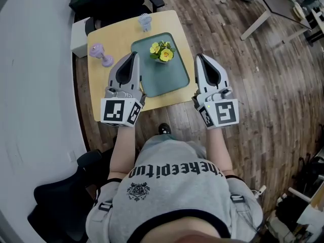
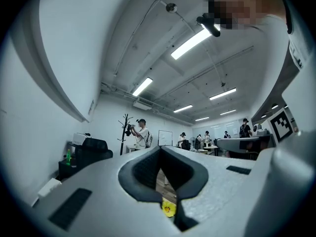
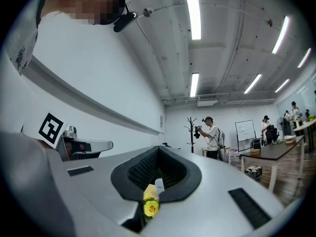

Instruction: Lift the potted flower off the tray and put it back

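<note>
Plainly, the left tool [image 1: 134,54] and the right tool [image 1: 198,56] are both empty, each with its jaws pressed together. The potted flower [image 1: 162,52] stands upright on the green tray [image 1: 172,82], toward its 12 o'clock end, on the wooden bench [image 1: 109,42]. The left tool is at the flower's 9 o'clock, the right tool at its 3 o'clock, and neither touches it. A purple dumbbell-shaped thing [image 1: 101,54] lies at the left tool's 9 o'clock.

My left gripper [image 2: 161,149] blocked nearly all of the small yellow-bloomed potted flower [image 2: 169,209]; only one bloom showed. Same through my right gripper [image 3: 159,147]. In the head view its pot sat mostly hidden under blooms.
</note>
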